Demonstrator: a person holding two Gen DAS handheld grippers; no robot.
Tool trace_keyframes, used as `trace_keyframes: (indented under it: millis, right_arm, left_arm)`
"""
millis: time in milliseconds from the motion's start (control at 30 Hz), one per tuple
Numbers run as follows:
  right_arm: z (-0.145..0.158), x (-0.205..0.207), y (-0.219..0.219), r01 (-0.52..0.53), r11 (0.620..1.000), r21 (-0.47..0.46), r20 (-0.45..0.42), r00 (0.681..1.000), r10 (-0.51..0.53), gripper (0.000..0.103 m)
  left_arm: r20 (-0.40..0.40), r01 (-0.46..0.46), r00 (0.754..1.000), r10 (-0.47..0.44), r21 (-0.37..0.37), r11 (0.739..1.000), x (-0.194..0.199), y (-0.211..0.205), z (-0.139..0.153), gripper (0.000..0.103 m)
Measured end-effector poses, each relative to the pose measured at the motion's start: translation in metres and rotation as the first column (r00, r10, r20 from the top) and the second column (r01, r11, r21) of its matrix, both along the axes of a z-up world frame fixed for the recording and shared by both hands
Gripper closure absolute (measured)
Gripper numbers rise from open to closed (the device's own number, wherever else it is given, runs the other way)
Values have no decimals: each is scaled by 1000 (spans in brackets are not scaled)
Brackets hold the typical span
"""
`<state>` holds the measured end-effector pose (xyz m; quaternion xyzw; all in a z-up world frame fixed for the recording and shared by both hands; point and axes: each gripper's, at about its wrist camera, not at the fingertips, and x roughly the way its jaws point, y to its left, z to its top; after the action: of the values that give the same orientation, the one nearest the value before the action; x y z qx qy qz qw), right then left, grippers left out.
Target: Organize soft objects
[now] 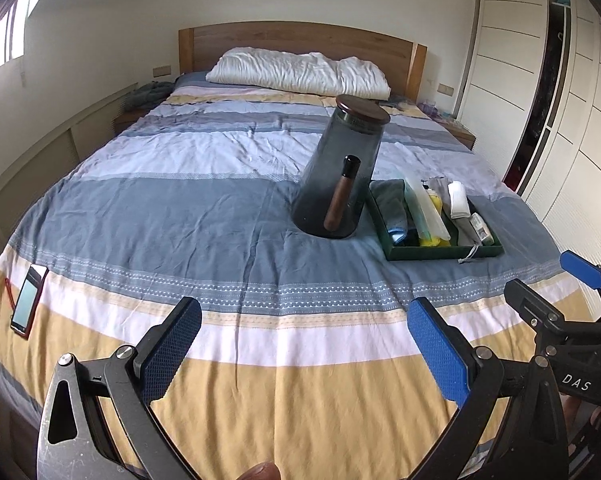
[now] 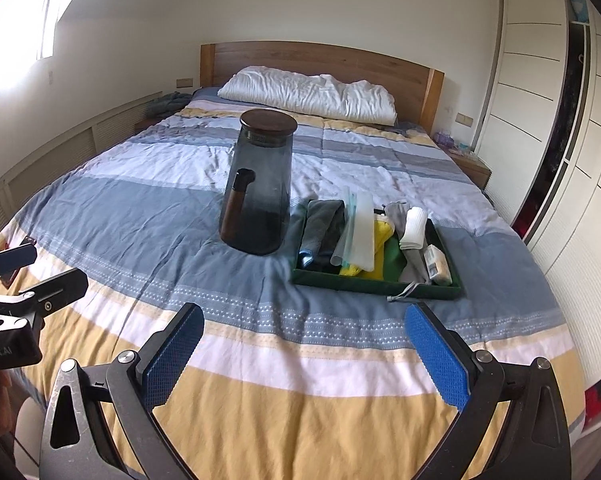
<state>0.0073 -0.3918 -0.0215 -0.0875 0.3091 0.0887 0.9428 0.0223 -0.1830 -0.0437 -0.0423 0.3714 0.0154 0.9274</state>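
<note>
A dark green tray [image 1: 440, 254] [image 2: 364, 284] lies on the striped bed, right of centre. It holds a folded grey-blue cloth [image 1: 390, 208] [image 2: 320, 228], a yellow cloth [image 2: 380, 236], a rolled white cloth [image 1: 458, 200] [image 2: 414, 226], a grey pouch [image 2: 414, 268] and translucent sleeves [image 2: 360, 228]. A smoky glass jug [image 1: 336, 176] [image 2: 258, 188] with a wooden lid stands just left of the tray. My left gripper [image 1: 304, 348] hovers open over the bed's foot. My right gripper [image 2: 304, 354] is open too, nothing between its fingers, near the tray's front edge.
A white pillow [image 1: 300, 70] lies against the wooden headboard [image 1: 300, 36]. A phone in a red case [image 1: 28, 298] rests at the bed's left edge. White wardrobe doors [image 2: 572, 160] line the right wall. A small bedside shelf [image 2: 468, 164] stands at the far right.
</note>
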Motion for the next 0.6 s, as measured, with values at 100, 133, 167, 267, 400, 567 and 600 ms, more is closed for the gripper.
trace_keyframes:
  millis: [100,133,167,267,400,567,600]
  right_arm:
    - [3,-4,0,-2,1000,4,8,1000,2,0]
    - [5,-5,0,-3,1000,5,11,1000,3,0]
    - [5,-5,0,-3,1000,5,13,1000,3,0]
    - [6,-5,1,-6,1000,2,16,1000,6,0]
    - [5,-7,2,-7,1000,3,17,1000,7,0]
    - [1,-5,2,-7,1000,4,2,1000,7,0]
    - [0,-5,1,-6,1000,4,-1,1000,6,0]
  left_arm:
    - [7,-3,1000,3,-5,1000,-4,1,3,2]
    - [9,-4,1000,4,-4,1000,-4,1,3,2]
    - [9,-4,1000,4,-6,1000,-5,0,4,2]
    - [10,-3,1000,3,-4,1000,-6,0,5,2]
    - [10,-4,1000,4,-5,1000,-7,1,4,2]
    - [8,1,1000,-1,-3,1000,-7,1,4,2]
    - [7,1,1000,-1,-4,1000,-7,1,3,2]
